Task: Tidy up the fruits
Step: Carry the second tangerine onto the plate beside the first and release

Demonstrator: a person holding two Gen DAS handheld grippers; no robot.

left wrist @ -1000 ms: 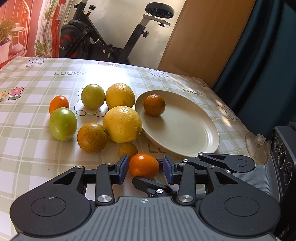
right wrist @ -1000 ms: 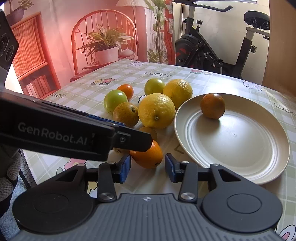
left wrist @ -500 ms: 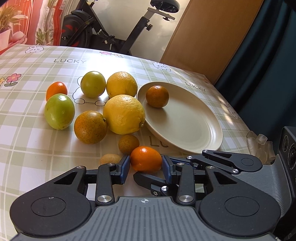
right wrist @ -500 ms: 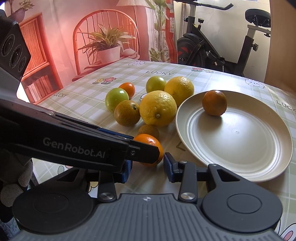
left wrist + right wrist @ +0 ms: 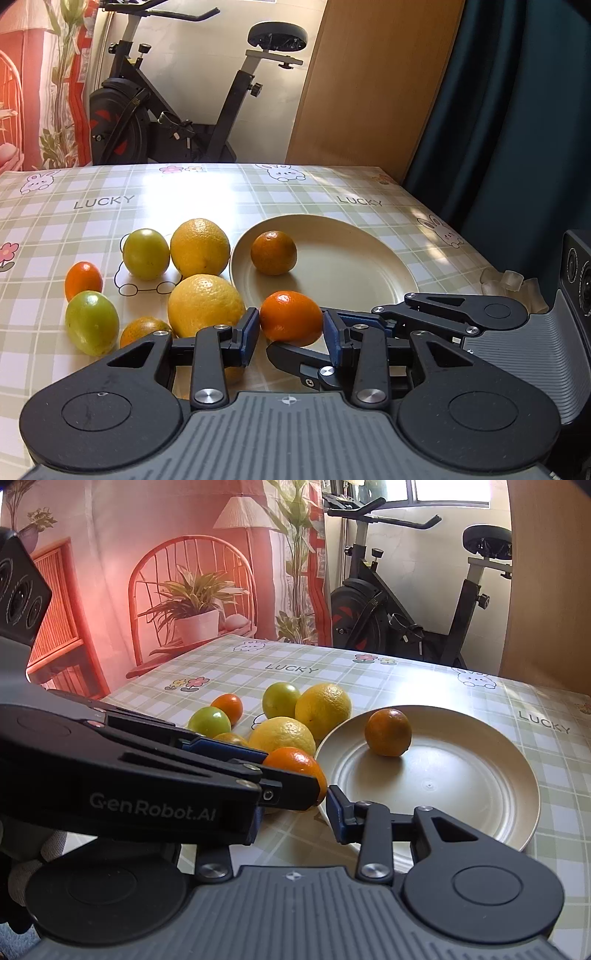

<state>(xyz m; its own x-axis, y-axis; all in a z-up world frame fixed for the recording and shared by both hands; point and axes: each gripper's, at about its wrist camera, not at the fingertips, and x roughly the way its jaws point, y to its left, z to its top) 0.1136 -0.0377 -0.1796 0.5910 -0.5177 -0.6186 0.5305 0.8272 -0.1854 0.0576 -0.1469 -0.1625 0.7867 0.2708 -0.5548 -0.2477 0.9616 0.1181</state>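
The left gripper (image 5: pixel 290 332) clamps a small orange mandarin (image 5: pixel 291 318) across its middle; light, rounded, soft-skinned, it likely needs gentle pressure. The right gripper (image 5: pixel 291 808), beside it, has been closing, apparently empty. Ahead lies the plate (image 5: pixel 369 280).
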